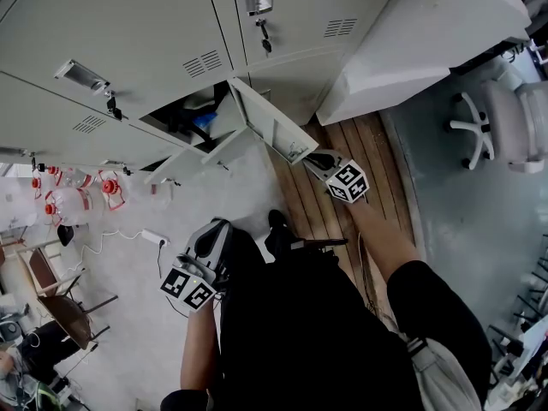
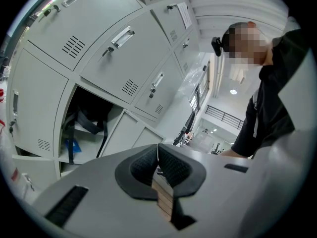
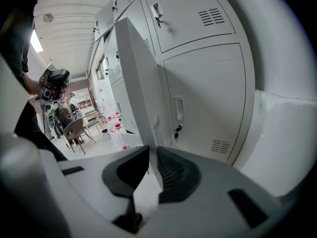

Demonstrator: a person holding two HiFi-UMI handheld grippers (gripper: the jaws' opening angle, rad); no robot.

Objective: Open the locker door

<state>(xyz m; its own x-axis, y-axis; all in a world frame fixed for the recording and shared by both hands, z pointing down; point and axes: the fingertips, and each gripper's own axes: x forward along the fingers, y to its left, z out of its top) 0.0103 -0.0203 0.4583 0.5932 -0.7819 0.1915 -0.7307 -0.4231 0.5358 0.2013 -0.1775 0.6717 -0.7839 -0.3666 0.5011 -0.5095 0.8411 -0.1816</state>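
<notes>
**Setting.** A bank of grey steel lockers stands over a pale floor, with a strip of wooden boards at its foot.

**Locker door: one, open.** It is swung well out from its compartment, with the hinge side at the cabinet and the free edge toward us. We judge the task close to complete.

**Right gripper: one, clenched on the door's free edge.** In the right gripper view the thin panel runs down between its pads. We reckon the hold sits there, far from the hinge, because that edge swings the door most easily.

**Left gripper: one, jaws pressed together on nothing.** It hangs low beside the person's leg. We take it as idle, since a single light door needs only one grip.

**Compartment contents.** We count one dark strap and one blue item. The rest is too shadowed to name.

**Surroundings.**
- Two closed doors in the head view have keys hanging at their locks.
- One white office chair stands at the right.
- At least three red-capped bottles stand on the floor at the left.
</notes>
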